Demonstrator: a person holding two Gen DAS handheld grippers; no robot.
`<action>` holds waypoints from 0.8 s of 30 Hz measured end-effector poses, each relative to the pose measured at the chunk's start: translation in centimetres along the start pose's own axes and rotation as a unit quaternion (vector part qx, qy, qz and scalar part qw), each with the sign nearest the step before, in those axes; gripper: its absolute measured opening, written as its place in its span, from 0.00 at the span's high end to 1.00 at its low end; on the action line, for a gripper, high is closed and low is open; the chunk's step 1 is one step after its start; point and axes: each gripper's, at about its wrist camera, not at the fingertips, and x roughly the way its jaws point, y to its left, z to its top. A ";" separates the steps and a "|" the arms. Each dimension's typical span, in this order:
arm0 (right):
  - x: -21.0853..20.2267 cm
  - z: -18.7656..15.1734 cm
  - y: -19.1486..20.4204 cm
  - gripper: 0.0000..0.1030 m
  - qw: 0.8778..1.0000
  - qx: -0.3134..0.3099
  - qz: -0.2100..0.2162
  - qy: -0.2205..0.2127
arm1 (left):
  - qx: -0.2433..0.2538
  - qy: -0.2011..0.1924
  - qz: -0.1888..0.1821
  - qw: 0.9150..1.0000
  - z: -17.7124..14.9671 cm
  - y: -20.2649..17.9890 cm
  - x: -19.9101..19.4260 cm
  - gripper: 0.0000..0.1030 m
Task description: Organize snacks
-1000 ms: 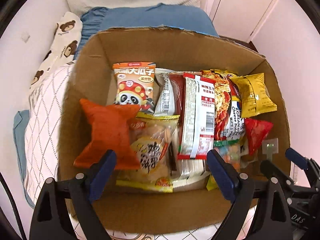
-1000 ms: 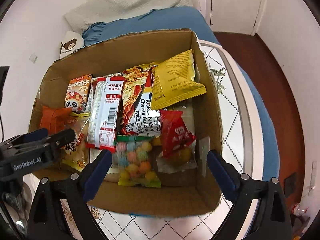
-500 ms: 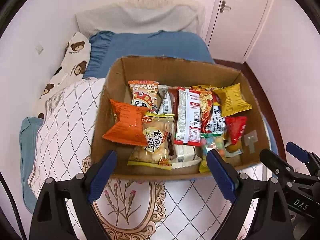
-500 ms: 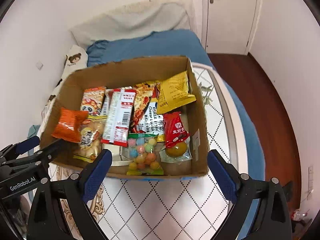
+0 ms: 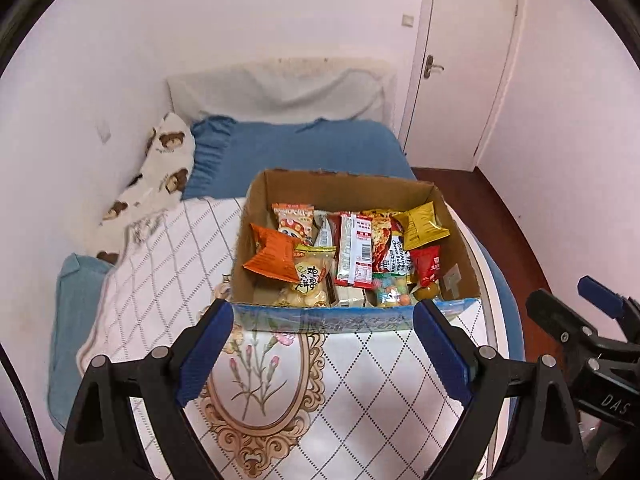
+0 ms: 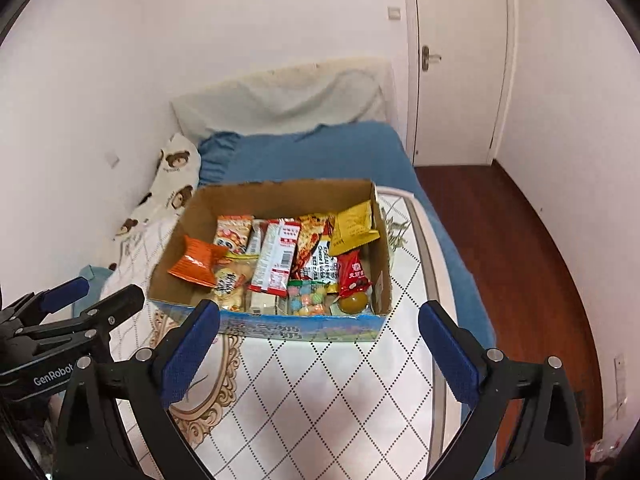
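Cardboard box [image 5: 344,192] at 12 o'clock of both wrist views, resting on a white quilted cover [image 5: 360,380] over a blue bed [image 5: 312,148]. Packed inside, side by side: orange packet [image 5: 272,254] at the box's 9 o'clock, panda packet [image 5: 294,220] just behind it, rice-cracker bag [image 5: 310,280] touching the orange packet's lower edge, red-and-white wrapper [image 5: 354,248] in the middle, noodle packet [image 5: 386,246] beside that, yellow packet [image 5: 422,226] at 2 o'clock, red packet [image 5: 428,266] below it, bag of coloured candy balls [image 5: 392,294] against the near wall. Left gripper [image 5: 322,350] spread wide, holding nothing, near the box's front wall, apart from it. Right gripper [image 6: 320,346] likewise released and bare, at 6 o'clock of the box. White door [image 6: 460,60] at 1 o'clock, bear-print pillow [image 6: 176,176] at 10 o'clock.
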 end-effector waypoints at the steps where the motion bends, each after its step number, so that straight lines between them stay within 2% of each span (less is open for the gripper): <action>1: -0.8 -0.2 0.0 0.01 1.000 0.001 0.000 -0.004 | 0.002 -0.003 0.003 1.000 -0.2 -0.1 -0.6 0.10; 9: -6.9 -2.1 0.7 0.01 0.999 -0.006 0.000 -0.041 | 0.012 -0.019 0.005 1.000 -2.2 -0.4 -4.7 0.10; 10: -7.5 -2.3 0.8 0.01 0.999 -0.006 0.000 -0.044 | 0.011 -0.021 0.006 1.000 -2.4 -0.4 -4.9 0.09; 12: -8.6 -2.7 1.0 0.01 0.999 -0.011 -0.002 -0.051 | 0.010 -0.025 0.008 1.000 -2.8 -0.3 -5.4 0.00; 13: -9.1 -2.9 1.2 0.01 0.998 -0.013 -0.004 -0.056 | 0.010 -0.030 0.010 0.999 -2.9 -0.4 -5.8 0.00; 20: -11.3 -3.2 1.6 0.00 0.997 -0.026 -0.010 -0.074 | -0.007 -0.042 0.008 0.999 -3.7 0.2 -7.4 0.00; 24: -11.1 -3.2 1.5 0.00 0.997 -0.024 -0.008 -0.072 | -0.011 -0.047 0.014 0.999 -3.8 0.4 -7.7 0.00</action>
